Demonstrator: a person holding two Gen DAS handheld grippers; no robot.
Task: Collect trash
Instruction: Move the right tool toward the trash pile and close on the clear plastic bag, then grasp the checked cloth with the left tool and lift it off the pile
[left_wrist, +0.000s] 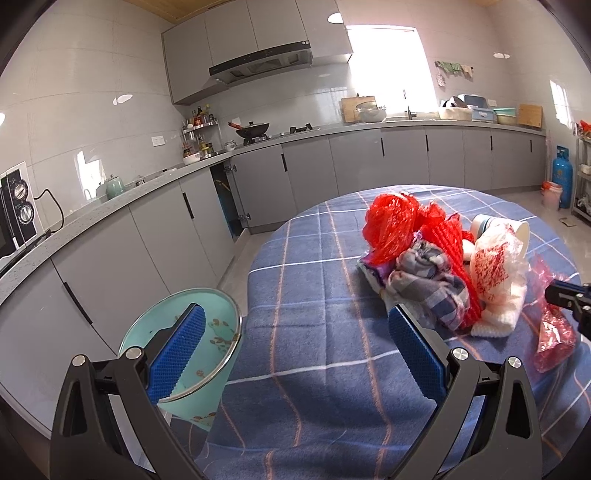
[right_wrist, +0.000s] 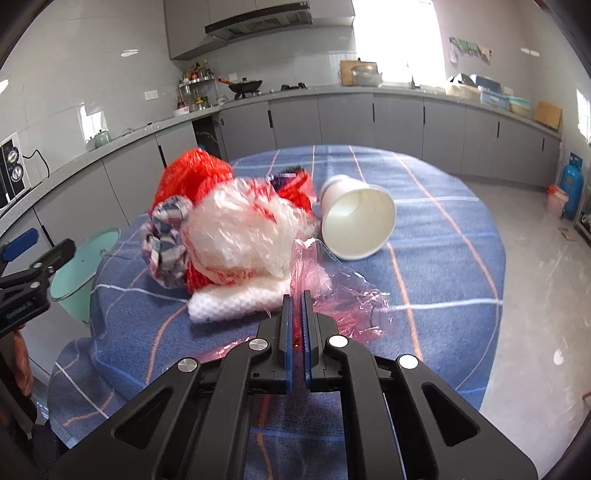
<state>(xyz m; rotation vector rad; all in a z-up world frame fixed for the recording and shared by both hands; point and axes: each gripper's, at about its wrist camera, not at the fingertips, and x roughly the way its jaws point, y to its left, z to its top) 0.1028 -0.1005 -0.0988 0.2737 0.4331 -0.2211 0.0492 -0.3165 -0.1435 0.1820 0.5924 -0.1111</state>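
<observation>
From the left wrist camera, the left gripper stands with its blue-padded jaws wide apart and nothing between them, above the blue checked tablecloth; just past the table's near-left edge a pale green bin with a floral pattern shows behind the left finger; the trash pile lies ahead on the cloth: a red mesh bag, a crumpled grey plaid cloth, a white plastic bag with red print and a white foam net, all touching; a paper cup is mostly hidden behind the pile; a pink plastic wrapper lies at the right, with the right gripper's tip at it.

From the right wrist camera, the right gripper has its jaws pressed together on the near edge of the pink plastic wrapper; the paper cup lies on its side, its open mouth facing the camera, just beside the pile; the bin appears at the left beyond the table edge, beside the left gripper.
</observation>
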